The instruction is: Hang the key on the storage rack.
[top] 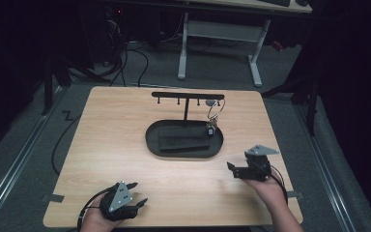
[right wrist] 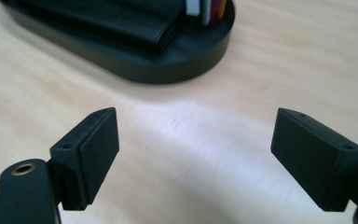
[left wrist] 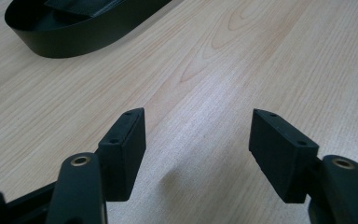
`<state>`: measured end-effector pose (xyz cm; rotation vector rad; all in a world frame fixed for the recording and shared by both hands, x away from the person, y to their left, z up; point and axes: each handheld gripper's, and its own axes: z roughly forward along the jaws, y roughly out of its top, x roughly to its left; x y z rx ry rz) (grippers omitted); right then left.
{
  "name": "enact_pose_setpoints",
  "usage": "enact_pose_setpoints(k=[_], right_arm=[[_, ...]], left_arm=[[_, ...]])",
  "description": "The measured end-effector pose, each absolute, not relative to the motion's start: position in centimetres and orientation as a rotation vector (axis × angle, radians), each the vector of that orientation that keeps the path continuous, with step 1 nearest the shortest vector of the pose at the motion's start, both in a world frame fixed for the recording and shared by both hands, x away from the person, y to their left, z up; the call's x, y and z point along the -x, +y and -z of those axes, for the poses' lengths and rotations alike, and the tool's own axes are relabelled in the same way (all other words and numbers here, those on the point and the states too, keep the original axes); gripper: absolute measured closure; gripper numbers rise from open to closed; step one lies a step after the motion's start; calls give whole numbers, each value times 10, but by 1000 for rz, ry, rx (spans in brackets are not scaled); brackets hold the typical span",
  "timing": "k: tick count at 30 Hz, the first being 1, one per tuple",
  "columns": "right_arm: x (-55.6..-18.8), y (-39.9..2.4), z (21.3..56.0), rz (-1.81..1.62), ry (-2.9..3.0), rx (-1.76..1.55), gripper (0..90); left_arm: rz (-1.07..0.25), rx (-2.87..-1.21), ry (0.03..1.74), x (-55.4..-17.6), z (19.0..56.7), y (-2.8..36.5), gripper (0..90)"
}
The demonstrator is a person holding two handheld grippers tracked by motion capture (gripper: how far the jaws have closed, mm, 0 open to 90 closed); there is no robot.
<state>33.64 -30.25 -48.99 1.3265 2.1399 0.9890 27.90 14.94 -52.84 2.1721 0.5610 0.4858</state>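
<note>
Two tongs, left (top: 134, 192) and right (top: 233, 170), gape empty as we face the black tray (top: 154, 143); its long axis runs crosswise, right tongs nearer.

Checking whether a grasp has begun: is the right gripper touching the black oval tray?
Apart. In the high view, bare table lies between the right gripper and the black oval tray; the right gripper view shows open jaws with wood before the tray's rim.
</note>
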Motion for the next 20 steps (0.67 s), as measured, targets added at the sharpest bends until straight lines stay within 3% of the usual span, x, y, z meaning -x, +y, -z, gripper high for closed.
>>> enact_pose_setpoints(k=[3,7,20], right_arm=[[-289,-311,507,-1155,1974,-1317,166],[-275,-317,513,-1199,1977,-1341,165],[-289,-305,522,-1115,2034,-1356,165]], left_arm=[[-479,-2172,563,-278,528,149,368],[-480,-2177,554,-277,528,147,369],[-505,-2171,571,-277,528,152,365]])
